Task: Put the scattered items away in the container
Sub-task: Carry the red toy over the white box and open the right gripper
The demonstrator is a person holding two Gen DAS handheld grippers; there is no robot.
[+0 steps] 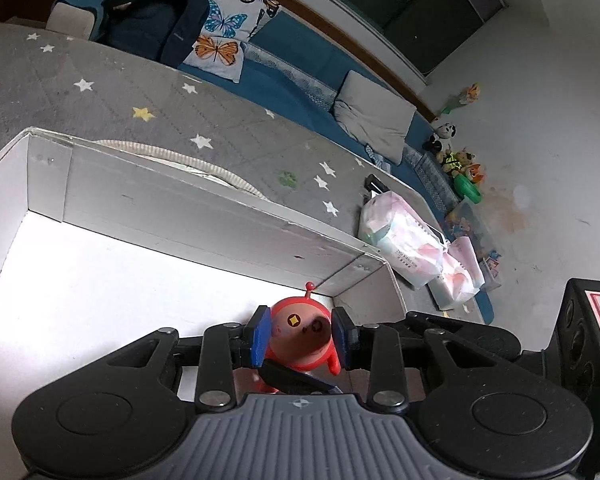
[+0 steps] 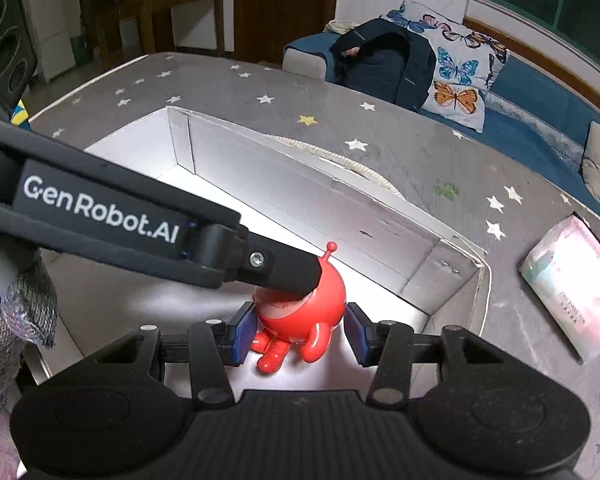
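Note:
A red round-headed toy figure point(image 1: 296, 344) with a small antenna hangs over the inside of a white cardboard box point(image 1: 180, 208), near its right corner. My left gripper point(image 1: 300, 334) is shut on the toy's head, a blue pad on each side. In the right wrist view the left gripper's black finger point(image 2: 292, 276) lies across the top of the toy point(image 2: 320, 300). My right gripper point(image 2: 300, 334) is open around the toy's lower body and legs. Its left pad is close to the toy and its right pad stands clear. The box wall point(image 2: 300, 192) rises behind.
The box sits on a grey star-patterned table cover point(image 2: 380, 140). A pastel tissue pack point(image 2: 572, 284) lies to the right, and a striped woven rim point(image 1: 180, 160) shows behind the box. Behind the table, a dark backpack point(image 2: 384, 60) and butterfly pillow point(image 2: 460, 76) lie on a blue sofa. A knit sleeve point(image 2: 16, 312) is at left.

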